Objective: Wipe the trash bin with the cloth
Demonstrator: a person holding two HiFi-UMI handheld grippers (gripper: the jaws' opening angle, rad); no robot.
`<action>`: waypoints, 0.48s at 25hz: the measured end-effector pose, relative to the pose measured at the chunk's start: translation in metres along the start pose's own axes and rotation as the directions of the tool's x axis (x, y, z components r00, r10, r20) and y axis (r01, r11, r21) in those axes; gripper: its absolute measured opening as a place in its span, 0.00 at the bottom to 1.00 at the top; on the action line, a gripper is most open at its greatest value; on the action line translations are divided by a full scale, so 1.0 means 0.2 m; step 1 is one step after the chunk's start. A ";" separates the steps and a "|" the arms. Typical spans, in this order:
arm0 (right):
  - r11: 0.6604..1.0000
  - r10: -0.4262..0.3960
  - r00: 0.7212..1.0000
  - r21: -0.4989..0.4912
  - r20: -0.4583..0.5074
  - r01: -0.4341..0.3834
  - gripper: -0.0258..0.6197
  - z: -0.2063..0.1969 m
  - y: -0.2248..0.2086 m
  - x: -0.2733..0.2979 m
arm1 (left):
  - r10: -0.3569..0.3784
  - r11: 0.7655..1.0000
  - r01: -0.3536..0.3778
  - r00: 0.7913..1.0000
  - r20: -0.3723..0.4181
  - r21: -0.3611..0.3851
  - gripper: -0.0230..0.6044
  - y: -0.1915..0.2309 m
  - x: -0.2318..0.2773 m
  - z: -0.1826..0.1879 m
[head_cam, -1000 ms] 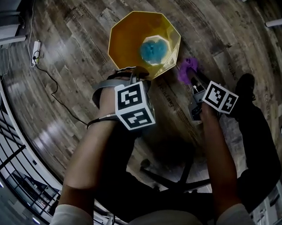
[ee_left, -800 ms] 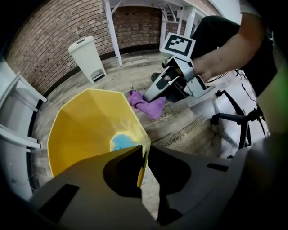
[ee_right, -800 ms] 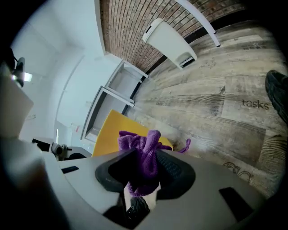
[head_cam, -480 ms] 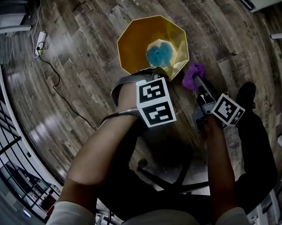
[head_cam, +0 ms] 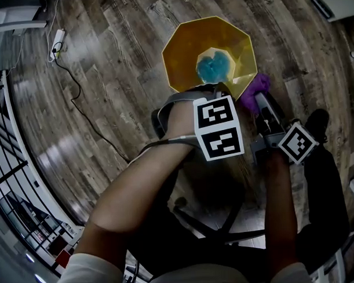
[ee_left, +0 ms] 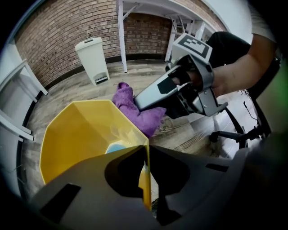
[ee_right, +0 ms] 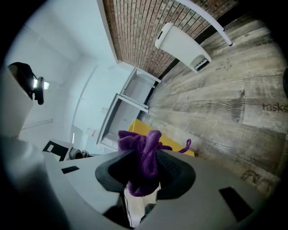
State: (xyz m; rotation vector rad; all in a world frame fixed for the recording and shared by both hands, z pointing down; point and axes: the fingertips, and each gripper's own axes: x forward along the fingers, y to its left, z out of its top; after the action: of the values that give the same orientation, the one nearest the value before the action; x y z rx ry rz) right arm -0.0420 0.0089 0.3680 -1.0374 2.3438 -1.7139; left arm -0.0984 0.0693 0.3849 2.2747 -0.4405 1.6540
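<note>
The yellow trash bin (head_cam: 185, 56) stands open-topped on the wooden floor, with a blue object (head_cam: 214, 67) at its bottom. My left gripper (head_cam: 208, 93) is shut on the bin's near rim; in the left gripper view the yellow rim edge (ee_left: 145, 179) is pinched between the jaws of the left gripper (ee_left: 146, 155). My right gripper (head_cam: 259, 99) is shut on the purple cloth (head_cam: 257, 85), which touches the bin's outer right side. The cloth (ee_left: 139, 112) bulges from the right gripper (ee_left: 137, 102). In the right gripper view the cloth (ee_right: 144, 157) fills the right gripper (ee_right: 146, 173), with the bin (ee_right: 135, 127) behind.
A white pedal bin (ee_left: 92, 58) stands by the brick wall, beside white table legs (ee_left: 121, 36). An office chair base (head_cam: 226, 217) lies under me. A power strip with its cable (head_cam: 56, 40) runs along the floor at left, near a black rack (head_cam: 16, 190).
My left gripper has reached the bin's near rim and closed on it. The right gripper with the purple cloth has come in against the bin's right side.
</note>
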 end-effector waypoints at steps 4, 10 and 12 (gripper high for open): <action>1.000 -0.018 1.000 0.012 -0.004 0.018 0.24 -0.02 -0.04 0.02 | 0.005 1.000 -0.005 1.000 0.014 0.012 0.06 0.00 0.00 0.03; 0.998 -0.049 0.998 0.041 -0.028 0.050 0.24 -0.05 -0.13 0.08 | -0.009 1.000 0.009 0.999 0.033 -0.004 0.06 0.01 0.01 0.05; 0.996 -0.070 0.997 0.047 -0.038 0.072 0.24 -0.06 -0.18 0.09 | -0.011 1.000 0.012 0.999 0.038 -0.007 0.06 0.01 0.00 0.05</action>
State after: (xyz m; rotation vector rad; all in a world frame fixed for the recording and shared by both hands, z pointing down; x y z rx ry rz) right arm -0.0447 0.0040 0.4092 -1.1035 2.3010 -1.8196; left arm -0.0897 0.0637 0.3822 2.3020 -0.4407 1.6036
